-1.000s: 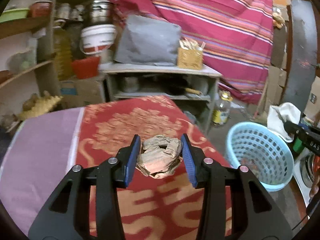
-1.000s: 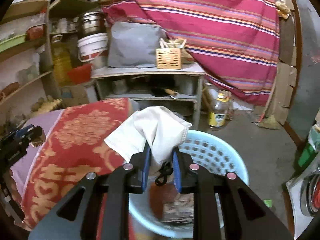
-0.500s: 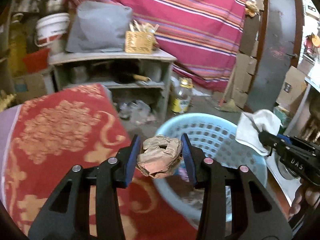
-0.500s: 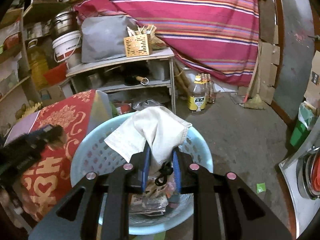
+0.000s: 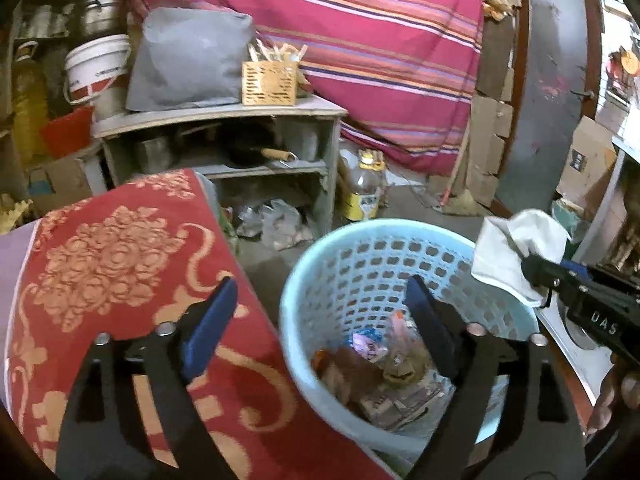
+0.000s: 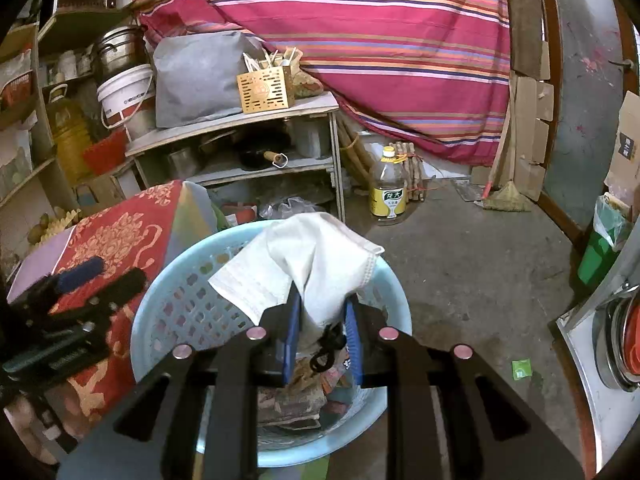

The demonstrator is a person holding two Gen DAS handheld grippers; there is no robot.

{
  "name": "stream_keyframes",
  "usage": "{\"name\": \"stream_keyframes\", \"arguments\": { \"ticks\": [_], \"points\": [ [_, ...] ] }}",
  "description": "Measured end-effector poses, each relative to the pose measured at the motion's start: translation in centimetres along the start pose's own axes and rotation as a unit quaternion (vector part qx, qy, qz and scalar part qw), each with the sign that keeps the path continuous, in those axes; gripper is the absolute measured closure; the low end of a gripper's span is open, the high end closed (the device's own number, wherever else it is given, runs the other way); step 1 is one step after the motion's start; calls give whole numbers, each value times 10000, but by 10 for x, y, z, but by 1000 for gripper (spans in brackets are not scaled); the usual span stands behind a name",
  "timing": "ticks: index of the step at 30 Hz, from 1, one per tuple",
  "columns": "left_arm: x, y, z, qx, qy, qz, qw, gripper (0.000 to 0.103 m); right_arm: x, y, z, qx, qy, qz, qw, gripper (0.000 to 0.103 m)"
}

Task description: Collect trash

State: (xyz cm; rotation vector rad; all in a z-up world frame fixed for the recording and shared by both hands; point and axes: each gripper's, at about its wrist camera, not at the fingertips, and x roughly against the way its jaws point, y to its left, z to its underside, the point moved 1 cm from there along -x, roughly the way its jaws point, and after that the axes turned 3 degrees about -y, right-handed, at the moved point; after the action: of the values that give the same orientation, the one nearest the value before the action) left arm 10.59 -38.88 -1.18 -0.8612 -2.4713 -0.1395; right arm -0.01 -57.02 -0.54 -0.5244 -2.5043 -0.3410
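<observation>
Left wrist view: my left gripper (image 5: 316,320) is now spread wide over the blue basket (image 5: 304,276), nothing between the pads. Half a second ago it clamped a crumpled brown paper wad; that's gone, so I judge it dropped in with the trash (image 5: 384,376) at the basket bottom. One piece done. Red cloth table (image 5: 108,256) sits touching the basket on the left, no trash visible on it. Right wrist view: my right gripper (image 6: 322,336) is still clenched on the white face mask (image 6: 312,264), hanging above the basket's near side. I'd release it next, straight down.
</observation>
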Motion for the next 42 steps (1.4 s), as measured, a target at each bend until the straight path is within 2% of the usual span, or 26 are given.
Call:
{"name": "stream_keyframes", "arguments": {
  "ticks": [3, 10, 11, 12, 14, 17, 19, 21, 23, 28, 37, 42],
  "points": [
    [14, 15, -1, 133, -174, -263, 9994, 6, 0, 1, -1, 12, -14, -29, 10000, 82],
    [48, 42, -7, 113, -556, -930, 9941, 5, 0, 16, -1, 149, -86, -44, 9998, 76],
    [55, 46, -6, 104, -623, -994, 9930, 5, 0, 17, -1, 147, -96, -53, 9998, 68],
    [62, 50, -6, 117, -677, -1044, 9922, 5, 0, 18, 0, 145, -102, -43, 9998, 55],
    [75, 58, -4, 184, -732, -1110, 9909, 5, -2, 21, 2, 172, -86, -20, 9998, 38],
    [92, 68, 1, 237, -802, -1178, 9895, 5, -2, 23, 5, 172, -25, -27, 9998, 36],
    [106, 76, 6, 237, -837, -1170, 9893, 5, 6, 25, 6, 109, -92, -174, 9997, 30],
    [117, 80, 11, 221, -853, -1173, 9892, 5, 24, 31, 7, 124, -285, -295, 9991, 16],
    [131, 86, 14, 185, -885, -1311, 9872, 5, 39, 40, 9, 202, -442, -391, 9981, 10],
    [172, 103, 29, -7, -1113, -1798, 9774, 5, 80, 77, 23, 477, -855, -758, 9923, 4],
    [227, 142, 70, 175, -1160, -2292, 9663, 5, 104, 148, 63, 718, -830, -1184, 9869, 4],
    [247, 164, 97, 445, -1075, -2462, 9622, 5, 112, 188, 88, 1105, -940, -1162, 9826, 4]
  ]
}}
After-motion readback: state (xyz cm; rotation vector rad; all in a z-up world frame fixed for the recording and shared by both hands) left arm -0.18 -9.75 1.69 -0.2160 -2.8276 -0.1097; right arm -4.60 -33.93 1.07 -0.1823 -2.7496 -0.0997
